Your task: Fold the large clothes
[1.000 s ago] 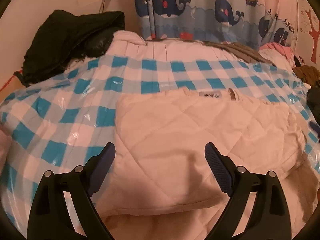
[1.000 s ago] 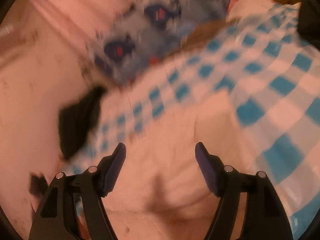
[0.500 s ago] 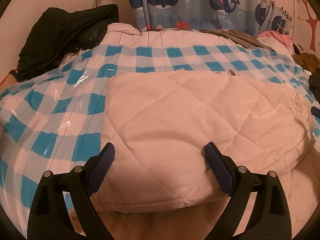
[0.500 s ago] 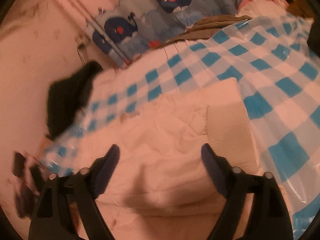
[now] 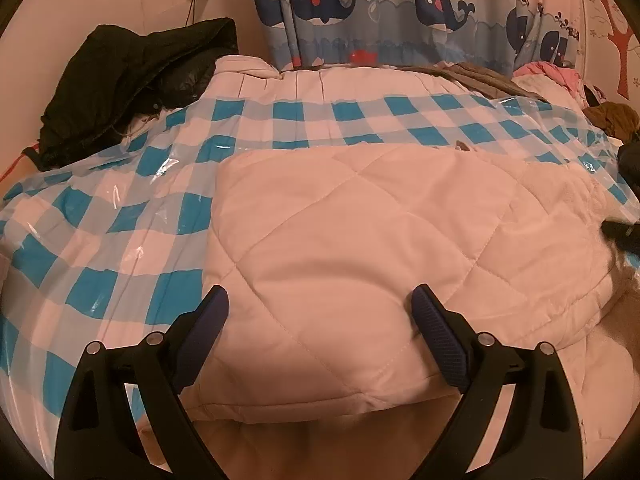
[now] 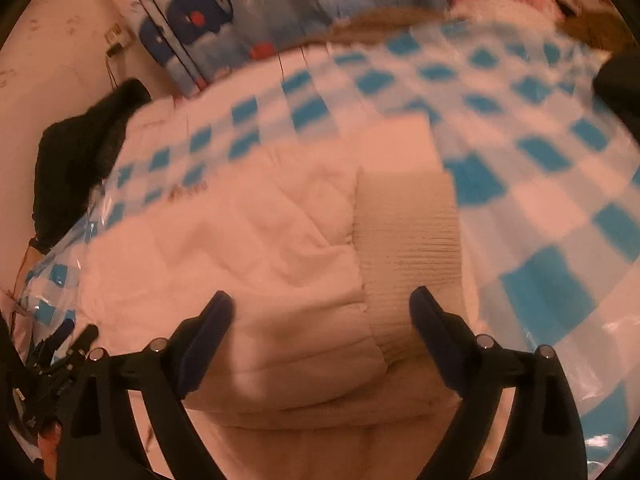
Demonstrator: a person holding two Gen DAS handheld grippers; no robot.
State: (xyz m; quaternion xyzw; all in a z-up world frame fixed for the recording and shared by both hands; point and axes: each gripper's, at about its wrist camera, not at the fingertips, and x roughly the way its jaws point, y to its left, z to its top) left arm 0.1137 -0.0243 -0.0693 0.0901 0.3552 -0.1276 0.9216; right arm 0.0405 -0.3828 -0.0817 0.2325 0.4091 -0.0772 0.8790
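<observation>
A pale quilted jacket (image 5: pixel 360 256) lies folded into a thick block on the bed (image 5: pixel 328 84), on top of a blue-and-white checked plastic sheet (image 5: pixel 120 216) that covers most of the bed. The block sits close to the near edge of the bed, with its ribbed knit hem (image 6: pixel 408 232) turned toward the right side. A heap of black clothing (image 5: pixel 132 72) is piled at the far left corner, and more loose garments (image 5: pixel 552 76) lie at the far right corner under a whale-print curtain (image 5: pixel 380 12).

The left hand-held gripper (image 5: pixel 318 334) hangs over the near edge of the jacket with its jaws spread wide and nothing between the pads. The right hand-held gripper (image 6: pixel 320 332) hangs over the seam where quilted cloth meets ribbed hem; its jaws have just been opening and now stand wide, nothing pinched, the cloth lying below them and not pressed by either pad.

Judging by how the jacket lies, a fold has just been laid down and let go, so the folding looks nearly finished. The next move probably calls either for one more fold across the block, each gripper taking a near corner through all layers, or for pressing the bulky stack flat. The padding is springy and the plastic sheet slick, so the block may puff open or slide.
</observation>
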